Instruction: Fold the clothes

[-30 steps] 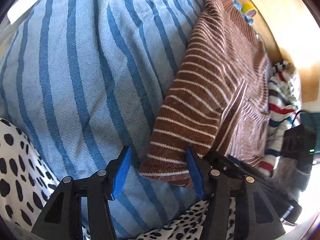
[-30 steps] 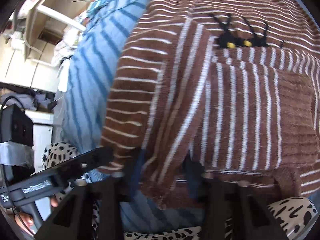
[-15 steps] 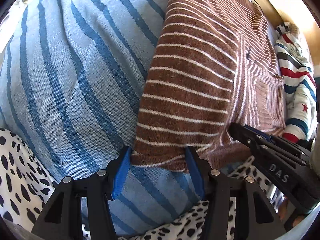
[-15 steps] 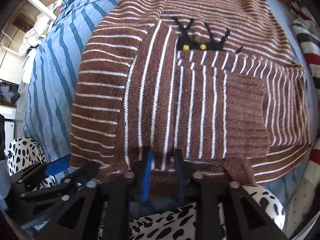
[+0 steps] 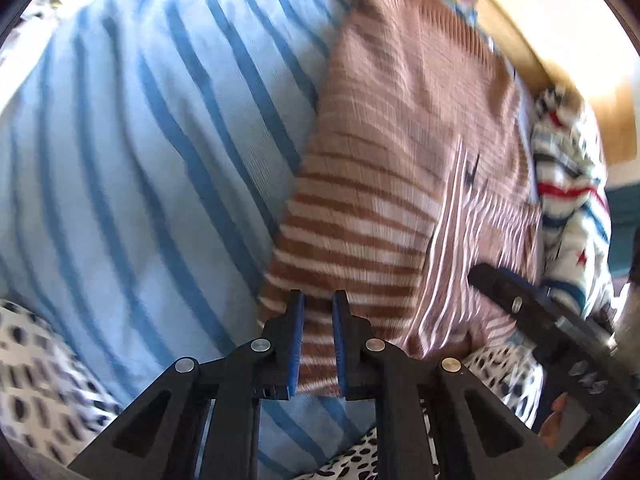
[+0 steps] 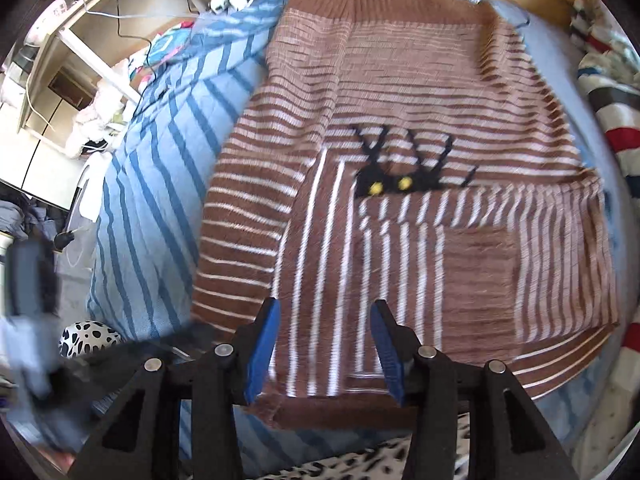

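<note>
Currently, left wrist view: the left gripper [image 5: 316, 336] is seen closing on the near hem corner of the brown striped sweater [image 5: 400, 168], with knit already between the blue pads [image 5: 297, 344]. Whether the pads press it yet cannot be told through the motion blur; the gap is narrow. The corner was likely chosen so this side can be lifted and folded over. The sweater body is spread ahead and to the right of the jaws, on the blue striped bedcover [image 5: 140, 160], which fills the left. The right gripper's black frame [image 5: 532, 312] is seen low right, beyond the hem. A red-and-navy striped garment [image 5: 572, 200] is bunched far right, apart from the sweater.

Right wrist view: the right gripper [image 6: 322, 352] is opening; its jaws stand well apart, nothing pinched. The folded-in sleeve [image 6: 340, 272] lies just ahead between them, flat on the sweater front, below the black cat motif [image 6: 396, 176]. The release suggests that sleeve fold is judged done. A spotted fabric [image 6: 86, 334] is seen low left.
</note>
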